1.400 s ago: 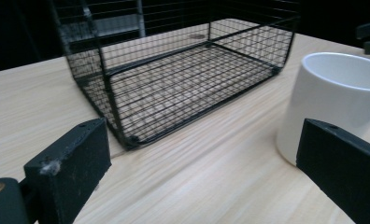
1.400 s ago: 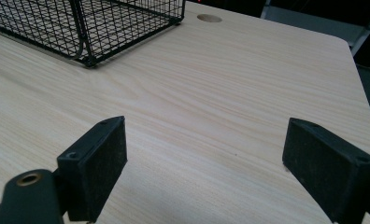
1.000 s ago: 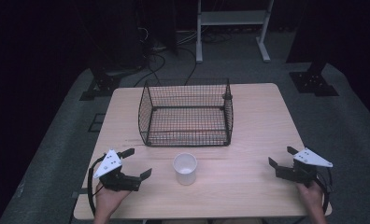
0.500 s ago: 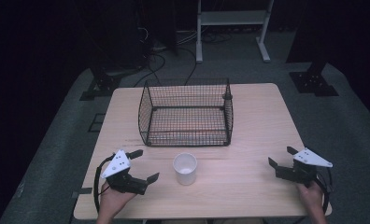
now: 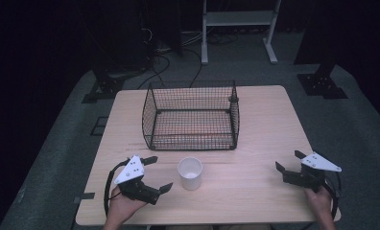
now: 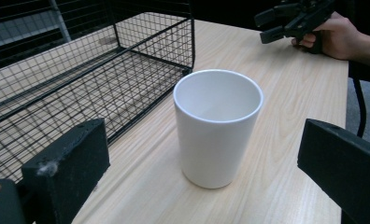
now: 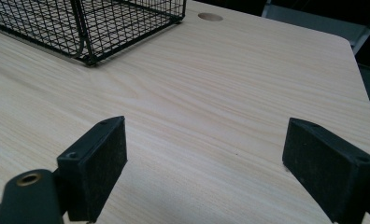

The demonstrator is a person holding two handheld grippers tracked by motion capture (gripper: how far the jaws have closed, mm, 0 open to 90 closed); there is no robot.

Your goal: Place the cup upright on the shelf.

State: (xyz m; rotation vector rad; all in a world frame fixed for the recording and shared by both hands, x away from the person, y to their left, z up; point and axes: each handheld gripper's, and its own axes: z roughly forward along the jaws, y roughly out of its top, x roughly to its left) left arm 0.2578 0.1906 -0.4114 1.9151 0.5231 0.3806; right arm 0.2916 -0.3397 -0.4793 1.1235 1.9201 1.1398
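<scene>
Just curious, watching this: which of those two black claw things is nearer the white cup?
The left gripper, at the table's front left: its open jaws point at the white cup close by. The right gripper sits far off near the right edge.

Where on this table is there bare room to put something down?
Widest bare stretch: between the white cup and the right gripper. The strip right of the wire basket is free too. It is crowded between cup, basket and left gripper.

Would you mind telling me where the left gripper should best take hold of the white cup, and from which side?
Probably across its side wall: the white cup stands upright, smooth and handleless. The left gripper is open and already faces it from the cup's left, so a level approach from there looks simplest.
</scene>
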